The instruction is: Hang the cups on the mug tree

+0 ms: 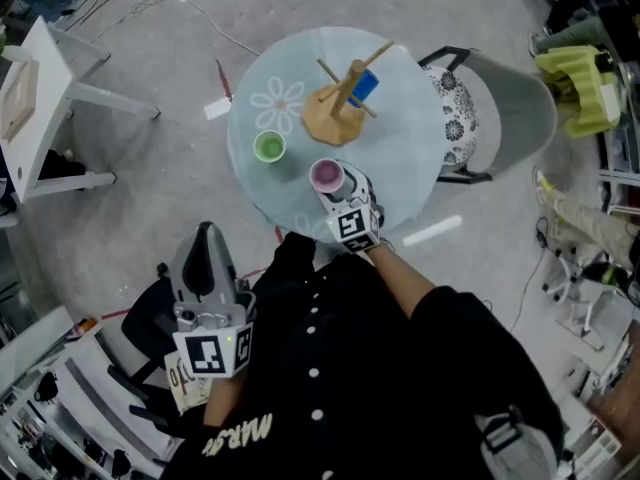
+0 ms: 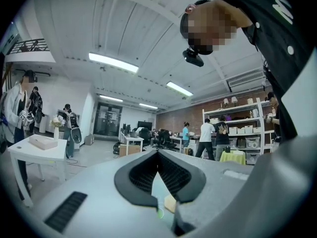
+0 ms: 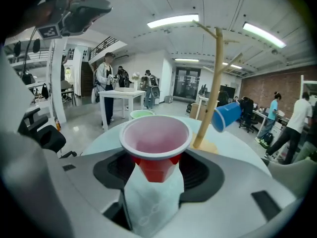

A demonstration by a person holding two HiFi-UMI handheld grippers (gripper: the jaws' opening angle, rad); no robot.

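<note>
Off the desk's (image 1: 410,158) seven o'clock edge, the left gripper (image 1: 205,236) hangs beside the person's body with its jaws pressed together on nothing. It is too far from the tree (image 1: 345,100) to steady it if the tree gets pushed.

The green cup (image 1: 268,147) stands upright and untouched at about ten o'clock of the red cup (image 1: 326,175). A wide swing on the lift could clip it and send it rolling.

The right gripper (image 3: 155,162) appears to pinch the red cup low on its tapered wall. That is the main worry. The wall narrows downward, so a light squeeze may let the cup slide up and out, and a hard squeeze may buckle it. The cup also has no handle, so it probably has to be tipped mouth-first over a peg. Turning it while held so low could lose it.

At twelve o'clock of the red cup, the tree looks light on its small base. A misjudged push along a peg could tip it, or shake off the blue cup (image 1: 366,87) already hanging on its right side.

The red cup stands mouth-up near the desk's six o'clock edge. It is red outside and pale pink inside, with a white rolled rim that flares well wider than its foot. I cannot tell whether its foot is on the desk.
</note>
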